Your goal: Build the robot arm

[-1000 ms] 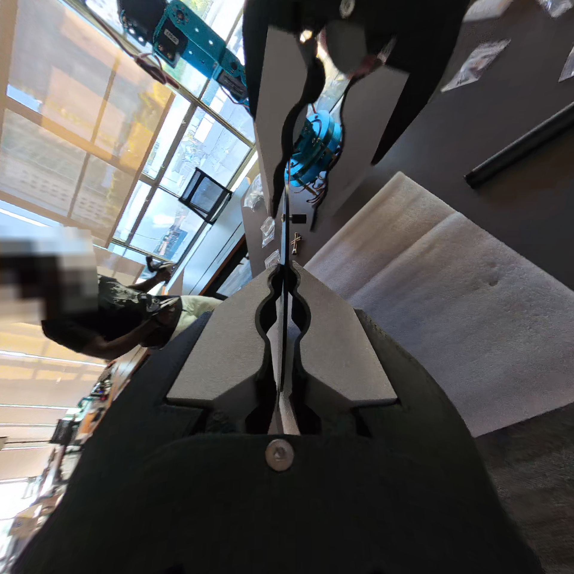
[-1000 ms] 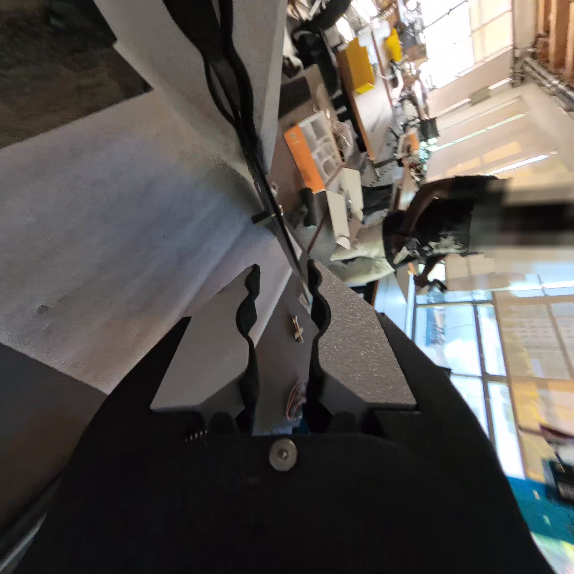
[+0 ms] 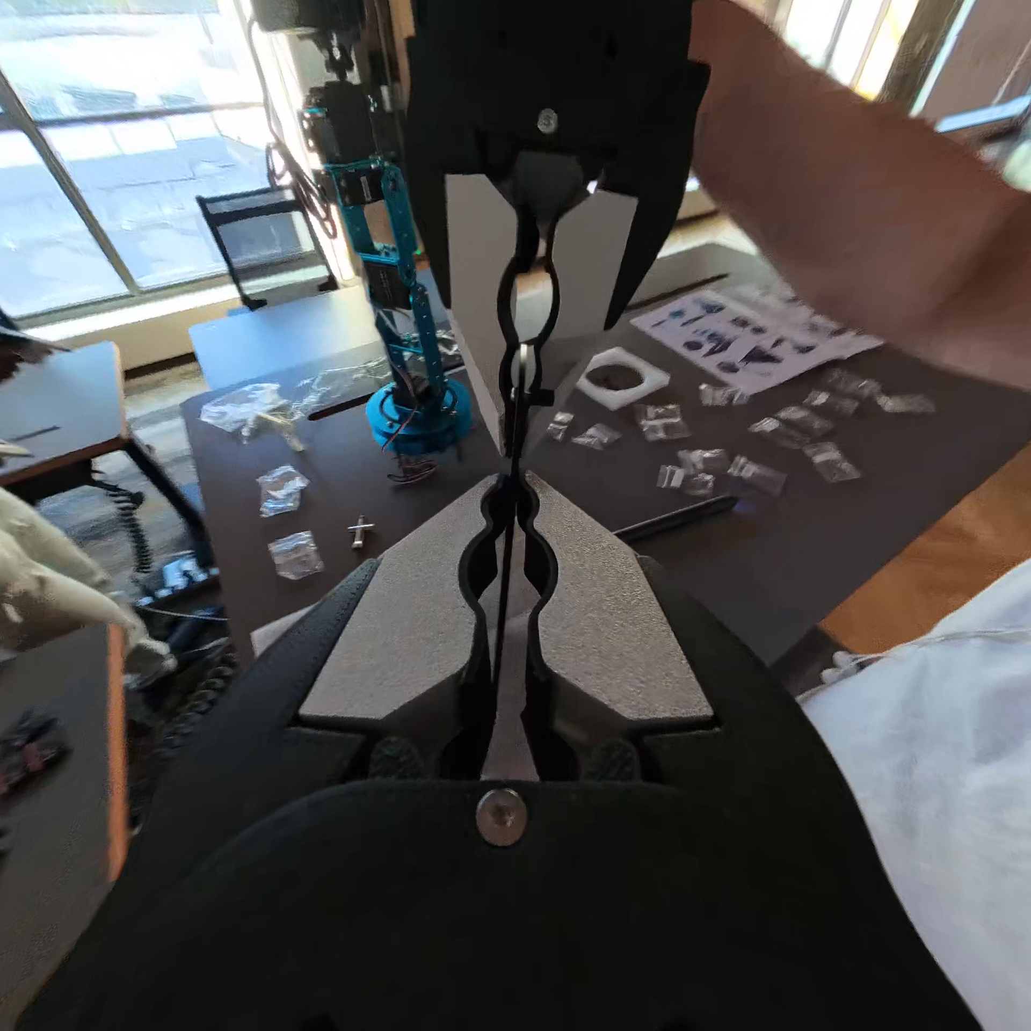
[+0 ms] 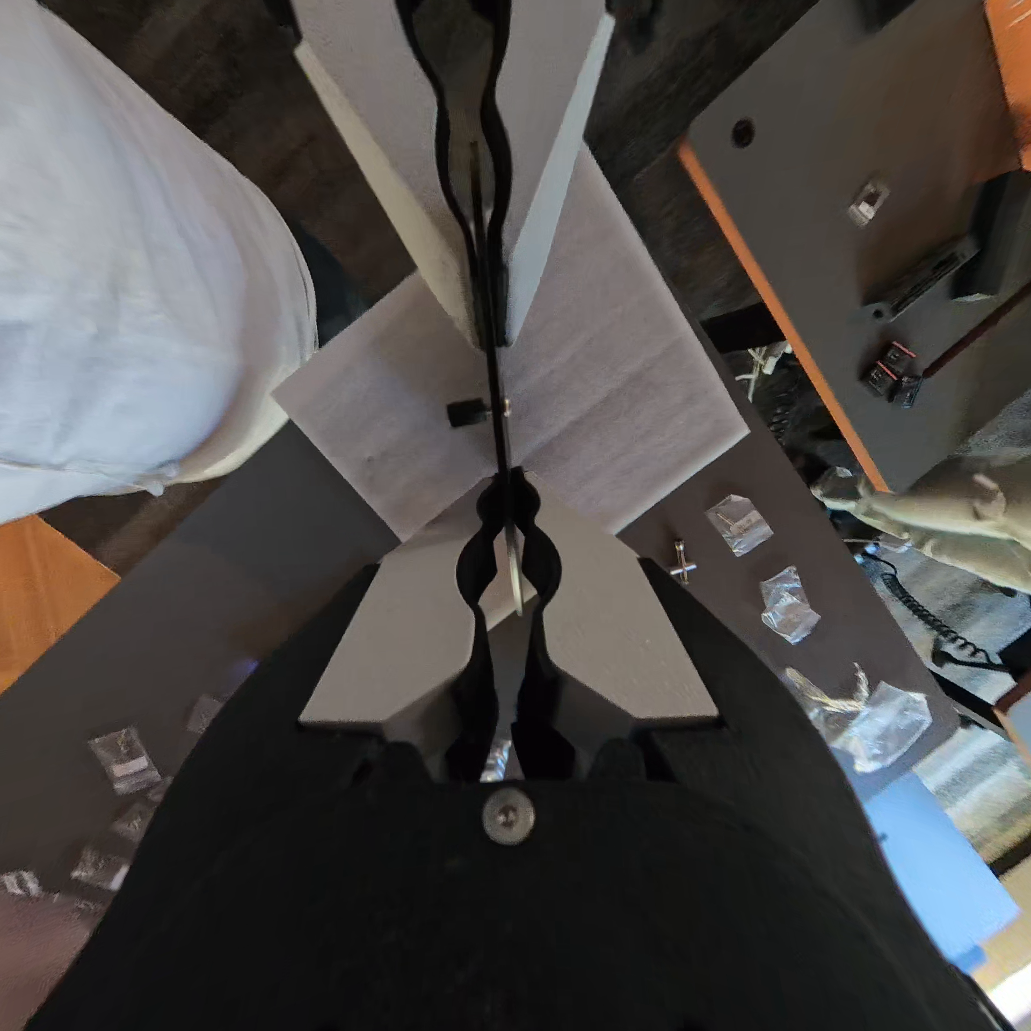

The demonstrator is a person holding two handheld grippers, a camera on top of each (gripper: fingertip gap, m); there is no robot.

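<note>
Plate: a thin black plate (image 3: 510,552), seen edge-on, is held in the air above the desk, spanning from one gripper to the other; a small black peg (image 4: 466,414) sticks out of one face midway along it.
Left gripper: the near end of the plate is pinched between the closed jaws of the left gripper (image 3: 510,480).
Right gripper: the far end is pinched by the jaws of the right gripper (image 4: 509,474), which faces the left one tip to tip, just apart from it.
Under the plate: a white foam sheet (image 4: 613,390) lies on the dark desk (image 3: 346,502).
Left of the grippers, in the left wrist view: a small metal cross piece (image 3: 360,530) and several clear bags (image 3: 293,555) lie on the desk.
Far left: a blue robot arm (image 3: 407,357) stands on a round base.
Far right: a white foam frame (image 3: 622,379), a printed sheet (image 3: 753,340) and more small bags (image 3: 803,424) are spread out; a black rod (image 3: 675,516) lies nearer.
</note>
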